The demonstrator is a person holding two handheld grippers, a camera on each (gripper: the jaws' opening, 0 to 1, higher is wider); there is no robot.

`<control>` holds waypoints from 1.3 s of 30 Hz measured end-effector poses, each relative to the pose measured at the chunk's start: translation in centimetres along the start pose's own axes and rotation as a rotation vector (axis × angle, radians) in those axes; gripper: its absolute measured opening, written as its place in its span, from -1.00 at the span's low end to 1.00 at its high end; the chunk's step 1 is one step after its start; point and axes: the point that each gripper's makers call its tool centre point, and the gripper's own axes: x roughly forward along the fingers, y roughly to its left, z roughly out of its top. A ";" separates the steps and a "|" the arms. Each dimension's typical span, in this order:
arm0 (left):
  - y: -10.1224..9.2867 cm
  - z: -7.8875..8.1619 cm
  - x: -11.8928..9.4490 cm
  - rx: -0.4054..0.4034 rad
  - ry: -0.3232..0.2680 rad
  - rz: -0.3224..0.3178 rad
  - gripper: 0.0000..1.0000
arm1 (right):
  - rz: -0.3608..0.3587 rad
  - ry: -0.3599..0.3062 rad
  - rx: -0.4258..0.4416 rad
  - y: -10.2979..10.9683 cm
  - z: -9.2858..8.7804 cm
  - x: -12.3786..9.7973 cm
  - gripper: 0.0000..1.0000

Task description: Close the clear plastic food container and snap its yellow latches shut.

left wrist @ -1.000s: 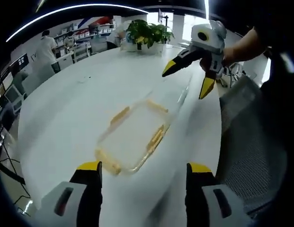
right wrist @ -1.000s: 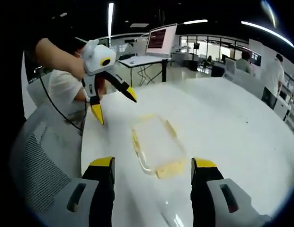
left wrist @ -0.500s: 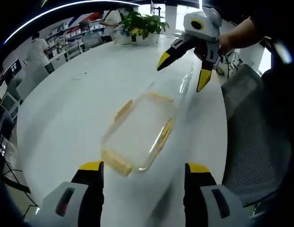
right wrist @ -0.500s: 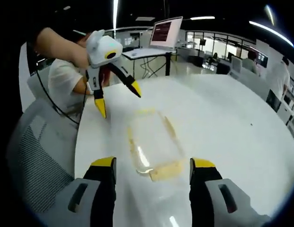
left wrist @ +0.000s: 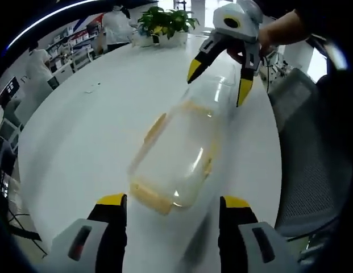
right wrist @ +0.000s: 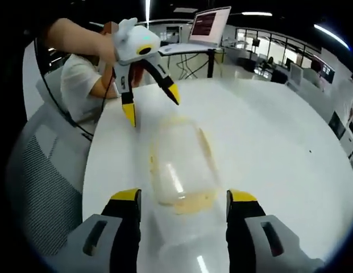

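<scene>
A broad white oval surface (left wrist: 79,136) carries the clear rectangular plastic food container with yellow latches (left wrist: 176,153), lying between the two tongs. The left tongs (left wrist: 170,202) and right tongs (right wrist: 179,196) both gape apart, each empty, near opposite short ends.

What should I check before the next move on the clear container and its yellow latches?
1. Both grippers free to act: ok. Left gripper and right gripper have jaws spread, nothing held.
2. Container resting on the white table: ok.
3. Container between the two grippers: ok, one at each short end.
4. Lid seated flat all round: cannot tell; the clear plastic is blurred.
5. Yellow latches snapped down: cannot tell.
6. Table edge margin: ok, but the container lies nearer the edge by the mesh chair.
</scene>
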 end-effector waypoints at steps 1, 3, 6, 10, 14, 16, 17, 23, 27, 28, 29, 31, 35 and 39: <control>0.1 0.0 0.1 0.004 0.004 -0.003 0.23 | 0.001 0.015 -0.011 -0.1 -0.1 0.2 0.14; 0.4 -0.2 0.3 0.012 0.015 -0.006 0.21 | 0.000 0.038 -0.033 -0.4 -0.3 0.4 0.11; 0.6 -0.3 0.6 0.033 0.031 -0.009 0.17 | 0.001 0.054 -0.040 -0.6 -0.4 0.8 0.09; 0.8 -0.3 0.9 0.052 0.041 -0.014 0.15 | 0.007 0.089 -0.028 -0.9 -0.9 1.4 0.09; 1.4 -0.7 1.1 0.059 0.059 -0.021 0.15 | 0.004 0.142 -0.055 -1.3 -2.0 1.8 0.05; 1.6 -0.9 1.2 0.063 0.071 -0.026 0.15 | 0.013 0.151 -0.079 -1.1 -2.1 1.8 0.06; 1.7 -1.0 1.3 0.060 0.074 -0.029 0.16 | 0.018 0.156 -0.090 -1.1 -2.1 1.8 0.06; 2.5 -1.0 1.5 0.080 0.089 -0.031 0.15 | 0.024 0.201 -0.131 -1.4 -2.6 2.2 0.02; 2.6 -0.7 1.6 0.089 0.096 -0.044 0.14 | 0.028 0.223 -0.161 -1.6 -2.8 2.4 -0.02; 2.6 -0.7 1.6 0.091 0.094 -0.045 0.14 | 0.030 0.224 -0.160 -1.6 -2.7 2.5 -0.02; 2.6 -0.5 1.6 0.105 0.093 -0.048 0.13 | 0.032 0.226 -0.160 -1.6 -2.7 2.6 -0.02; 2.6 -0.7 1.7 0.124 0.109 -0.052 0.12 | 0.036 0.234 -0.170 -1.6 -2.8 2.7 -0.02; 2.6 -1.3 2.0 0.178 0.146 -0.070 0.08 | 0.050 0.249 -0.178 -1.5 -2.9 3.0 0.03; 2.8 -1.5 2.1 0.211 0.161 -0.071 0.07 | 0.062 0.280 -0.191 -1.5 -3.3 3.0 -0.03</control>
